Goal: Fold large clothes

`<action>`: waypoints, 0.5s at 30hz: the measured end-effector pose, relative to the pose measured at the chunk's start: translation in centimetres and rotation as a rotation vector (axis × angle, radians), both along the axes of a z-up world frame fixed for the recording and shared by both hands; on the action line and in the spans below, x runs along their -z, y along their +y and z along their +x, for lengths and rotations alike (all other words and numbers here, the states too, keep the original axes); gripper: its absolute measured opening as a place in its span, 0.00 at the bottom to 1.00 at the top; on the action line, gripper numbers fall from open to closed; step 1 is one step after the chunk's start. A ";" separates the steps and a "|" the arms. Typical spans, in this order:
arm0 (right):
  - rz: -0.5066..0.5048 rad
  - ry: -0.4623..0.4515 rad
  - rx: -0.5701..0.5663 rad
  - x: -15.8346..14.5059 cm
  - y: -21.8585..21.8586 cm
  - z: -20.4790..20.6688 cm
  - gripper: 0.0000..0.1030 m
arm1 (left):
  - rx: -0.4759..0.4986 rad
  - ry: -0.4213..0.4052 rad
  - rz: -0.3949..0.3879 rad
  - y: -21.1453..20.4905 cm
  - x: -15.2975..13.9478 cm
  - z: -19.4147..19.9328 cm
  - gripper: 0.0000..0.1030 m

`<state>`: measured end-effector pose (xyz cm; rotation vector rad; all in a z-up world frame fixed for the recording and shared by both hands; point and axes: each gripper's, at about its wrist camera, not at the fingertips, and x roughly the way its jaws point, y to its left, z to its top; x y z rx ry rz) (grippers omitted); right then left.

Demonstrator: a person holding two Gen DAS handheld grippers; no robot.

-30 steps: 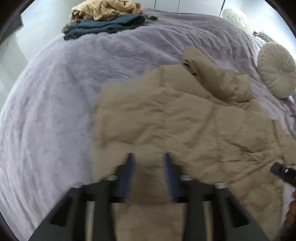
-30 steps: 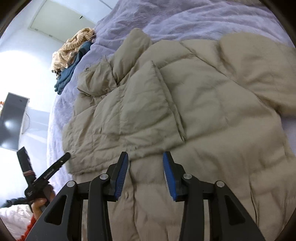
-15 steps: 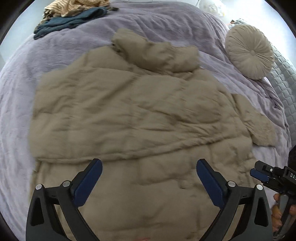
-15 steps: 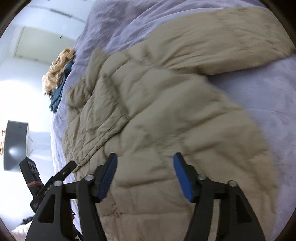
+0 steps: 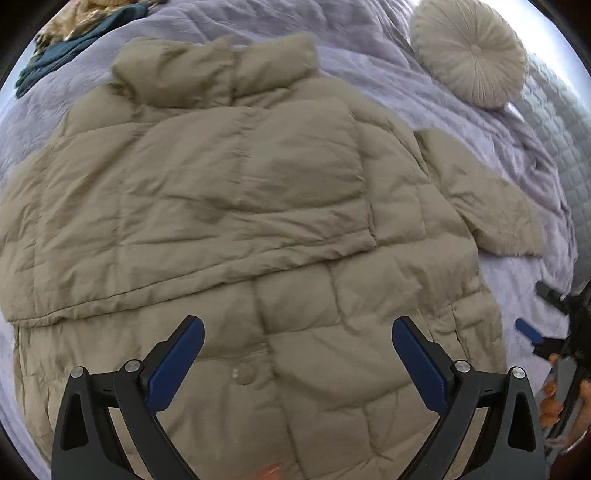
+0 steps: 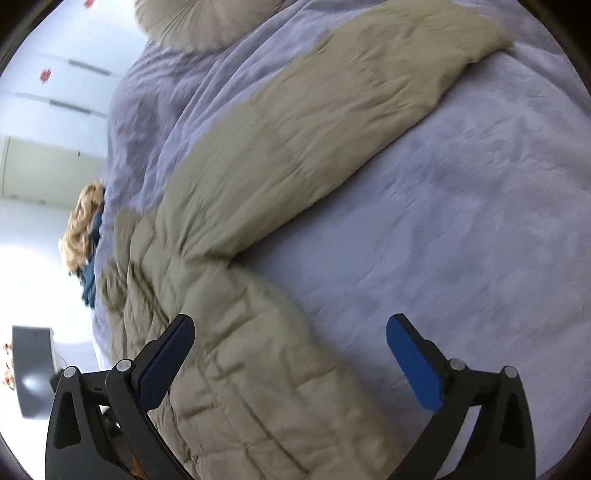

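Note:
A beige puffer jacket (image 5: 258, 192) lies spread on the lavender bedcover (image 5: 369, 74), collar at the far side. One half is folded across its front. Its other sleeve (image 5: 480, 206) sticks out to the right. My left gripper (image 5: 297, 325) hangs open wide above the jacket's lower front, near a snap button, with nothing pressed between its pads. My right gripper (image 6: 291, 321) is over the jacket's right edge (image 6: 236, 350), below the outstretched sleeve (image 6: 332, 110). Its jaws are opening and grip nothing. The right gripper (image 5: 539, 312) also shows at the right edge, held by a hand.
A round cream cushion (image 5: 469, 51) rests at the far right of the bed. A pile of teal and tan clothes (image 5: 70, 33) sits at the far left corner. In the right wrist view, bare bedcover (image 6: 461, 221) stretches right of the jacket, and a dark screen (image 6: 33, 369) stands beyond the bed.
Both grippers have opened from nearly shut to wide. Both slid rightward across the jacket: the left from its left edge to the middle, the right from the middle to the right edge.

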<state>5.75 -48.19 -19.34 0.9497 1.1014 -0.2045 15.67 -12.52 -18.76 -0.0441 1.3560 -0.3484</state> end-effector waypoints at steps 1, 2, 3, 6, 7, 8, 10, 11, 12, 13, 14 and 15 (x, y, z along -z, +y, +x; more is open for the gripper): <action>-0.001 -0.006 0.013 0.0 -0.9 -0.1 1.00 | 0.005 0.014 -0.003 -0.5 0.2 0.0 0.99; -0.007 -0.010 0.024 0.0 -1.6 -0.2 1.00 | -0.001 0.028 -0.007 -0.8 0.5 0.0 0.99; -0.020 -0.021 0.039 0.0 -2.5 -0.3 1.00 | -0.009 0.038 -0.008 -0.9 0.7 0.0 0.99; -0.087 -0.053 0.108 -0.6 -5.1 -0.7 1.00 | -0.041 0.058 -0.009 -1.5 1.4 0.2 0.99; -0.114 -0.054 0.132 -0.7 -6.0 -0.9 1.00 | -0.058 0.061 -0.010 -1.6 1.6 0.3 0.99; -0.140 -0.047 0.153 -0.9 -6.8 -0.9 1.00 | -0.084 0.069 -0.009 -1.5 1.9 0.4 0.99; -0.152 -0.005 0.171 -0.7 -9.0 -0.5 1.00 | -0.104 0.087 -0.009 -1.6 2.4 0.6 0.99; -0.137 0.030 0.177 -0.2 -10.3 -0.2 1.00 | -0.108 0.100 -0.011 -1.7 2.7 0.7 0.99; -0.124 0.053 0.187 0.2 -11.0 0.1 1.00 | -0.110 0.103 -0.010 -1.8 2.8 0.8 0.99; -0.093 0.058 0.212 0.7 -12.2 0.3 1.00 | -0.113 0.099 -0.005 -2.0 2.8 0.9 0.99; -0.046 0.027 0.247 1.2 -13.5 0.3 1.00 | -0.114 0.095 -0.001 -2.1 2.7 0.9 0.99; 0.003 -0.007 0.283 1.7 -14.5 0.4 1.00 | -0.114 0.092 -0.001 -2.3 2.6 0.9 0.99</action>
